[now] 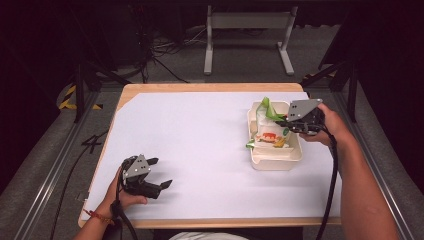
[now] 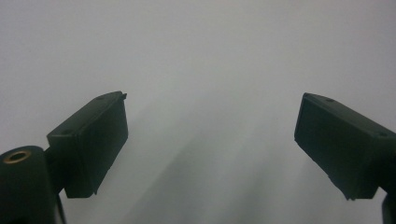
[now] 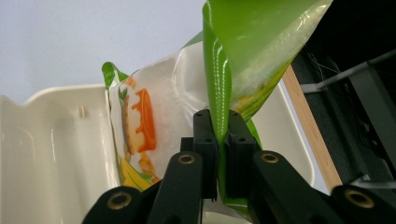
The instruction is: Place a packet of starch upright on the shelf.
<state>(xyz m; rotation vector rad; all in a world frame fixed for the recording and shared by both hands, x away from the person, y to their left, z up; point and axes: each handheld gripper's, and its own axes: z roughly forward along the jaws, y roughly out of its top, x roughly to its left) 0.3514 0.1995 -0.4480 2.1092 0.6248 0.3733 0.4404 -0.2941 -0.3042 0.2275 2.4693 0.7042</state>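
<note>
A cream plastic bin (image 1: 276,158) sits at the right of the white table. A snack bag (image 1: 270,136), white with green edges and orange print, rests inside it. My right gripper (image 1: 287,121) is shut on the bag's green edge, just above the bin. In the right gripper view the jaws pinch the green film (image 3: 219,116), and the printed bag (image 3: 140,126) hangs down into the bin (image 3: 51,154). Near the table's front left corner my left gripper (image 1: 159,173) lies low over the surface, open and holding nothing; its pads (image 2: 93,140) stand far apart over bare white.
The table's wooden edge (image 1: 200,87) runs along the far side, with a white frame stand (image 1: 247,30) on the floor behind. Dark stands and cables flank both sides. The person's forearms enter from the bottom.
</note>
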